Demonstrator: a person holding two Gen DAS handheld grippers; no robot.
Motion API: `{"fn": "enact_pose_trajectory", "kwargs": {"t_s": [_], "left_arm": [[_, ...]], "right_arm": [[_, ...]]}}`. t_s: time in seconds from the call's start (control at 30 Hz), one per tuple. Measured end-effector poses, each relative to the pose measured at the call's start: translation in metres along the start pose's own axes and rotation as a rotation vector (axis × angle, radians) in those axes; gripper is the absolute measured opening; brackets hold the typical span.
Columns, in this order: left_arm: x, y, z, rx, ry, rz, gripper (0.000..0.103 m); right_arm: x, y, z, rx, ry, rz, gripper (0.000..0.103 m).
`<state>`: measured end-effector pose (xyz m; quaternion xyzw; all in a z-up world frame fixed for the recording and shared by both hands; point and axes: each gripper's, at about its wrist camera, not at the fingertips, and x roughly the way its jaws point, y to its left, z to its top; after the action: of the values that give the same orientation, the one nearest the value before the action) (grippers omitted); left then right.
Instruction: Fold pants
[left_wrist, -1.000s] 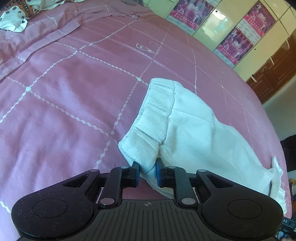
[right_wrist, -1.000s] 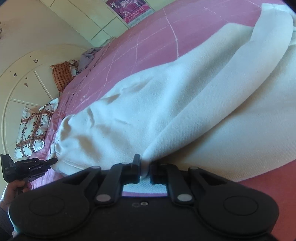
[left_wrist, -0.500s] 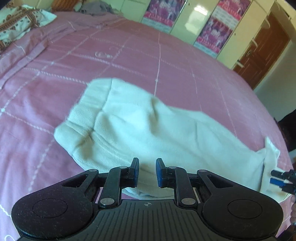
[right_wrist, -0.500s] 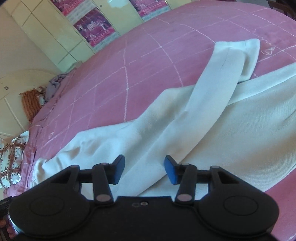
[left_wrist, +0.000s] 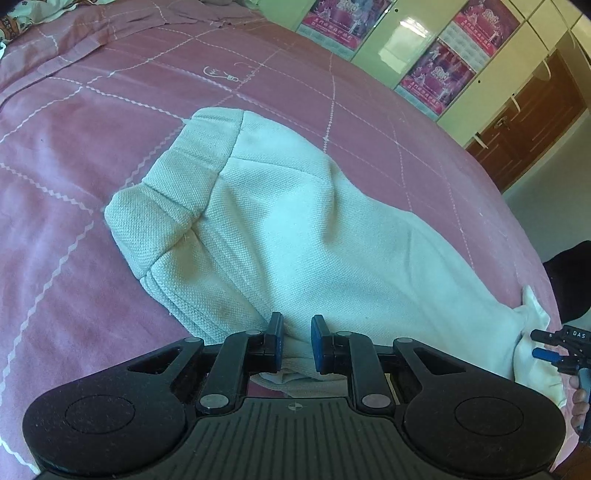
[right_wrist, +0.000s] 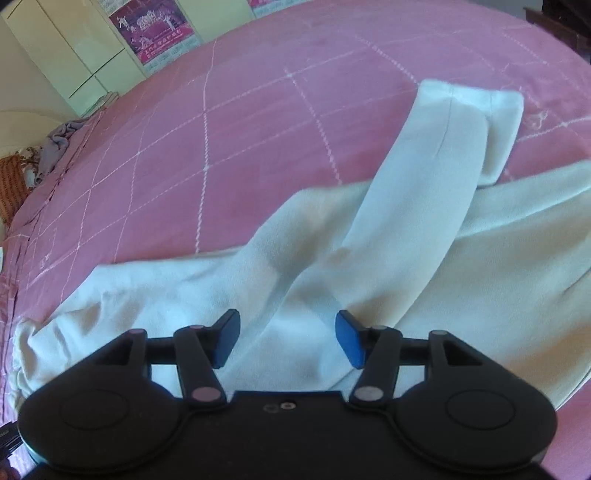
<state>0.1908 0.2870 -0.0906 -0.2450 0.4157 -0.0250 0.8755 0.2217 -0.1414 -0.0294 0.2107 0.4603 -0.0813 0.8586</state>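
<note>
White pants (left_wrist: 295, 229) lie on the pink bedspread (left_wrist: 74, 147), folded lengthwise, waistband (left_wrist: 177, 192) at the left in the left wrist view. My left gripper (left_wrist: 296, 341) hovers over the near edge of the pants, its jaws a small gap apart with nothing between them. In the right wrist view the pants (right_wrist: 332, 258) lie spread with one leg end (right_wrist: 461, 122) folded away across the bed. My right gripper (right_wrist: 287, 338) is wide open above the cloth and holds nothing. It also shows at the right edge of the left wrist view (left_wrist: 550, 345).
The bedspread has a white grid pattern (right_wrist: 203, 147). Cupboards with pink posters (left_wrist: 436, 70) stand beyond the bed, with a brown door (left_wrist: 524, 125) to their right. A patterned pillow and grey cloth (right_wrist: 55, 144) lie at the far end of the bed.
Both grippers have let go of the pants. The right gripper opened wide and pulled back above the cloth. The left gripper opened slightly and the waistband now lies flat.
</note>
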Motion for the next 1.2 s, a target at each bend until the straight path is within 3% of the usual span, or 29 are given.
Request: {"fn": "enact_pose_trajectory", "kwargs": {"t_s": [0.2, 0.27, 0.33, 0.4, 0.43, 0.57, 0.7, 0.8, 0.87, 0.97, 1.03, 1.2], "left_arm": [[0.006, 0.002, 0.007, -0.001, 0.0, -0.013, 0.018], [0.007, 0.003, 0.007, 0.002, 0.001, -0.016, 0.018], [0.008, 0.005, 0.008, -0.003, 0.002, -0.021, 0.018], [0.009, 0.007, 0.009, -0.005, 0.003, -0.027, 0.018], [0.009, 0.008, 0.01, -0.009, 0.003, -0.031, 0.018], [0.01, 0.009, 0.01, -0.006, 0.003, -0.034, 0.018], [0.01, 0.008, 0.009, -0.001, 0.0, -0.031, 0.018], [0.01, 0.006, 0.01, 0.008, 0.003, -0.024, 0.018], [0.01, 0.005, 0.011, 0.01, 0.006, -0.019, 0.018], [0.011, 0.002, 0.012, 0.013, 0.01, -0.009, 0.018], [0.012, 0.0, 0.013, 0.012, 0.011, -0.001, 0.018], [0.014, -0.004, 0.013, 0.016, 0.014, 0.015, 0.018]], "right_arm": [[0.027, -0.003, 0.026, -0.023, 0.017, -0.108, 0.059], [0.037, -0.003, 0.033, -0.053, 0.053, -0.126, 0.065], [0.047, 0.001, 0.036, -0.094, 0.087, -0.16, 0.065], [0.048, 0.005, 0.035, -0.152, 0.087, -0.173, 0.03], [0.042, 0.003, 0.034, -0.16, 0.07, -0.166, 0.004], [-0.01, -0.021, 0.021, -0.082, -0.048, -0.071, 0.004], [-0.056, -0.063, -0.022, 0.046, -0.131, -0.018, 0.003], [-0.051, -0.098, -0.052, 0.127, -0.089, -0.01, 0.005], [-0.044, -0.112, -0.059, 0.154, -0.049, 0.012, 0.015], [-0.066, -0.103, -0.052, 0.068, -0.163, 0.016, 0.046], [-0.07, -0.092, -0.036, 0.008, -0.195, 0.021, 0.045], [-0.041, -0.065, 0.001, -0.171, -0.164, -0.122, 0.046]]}}
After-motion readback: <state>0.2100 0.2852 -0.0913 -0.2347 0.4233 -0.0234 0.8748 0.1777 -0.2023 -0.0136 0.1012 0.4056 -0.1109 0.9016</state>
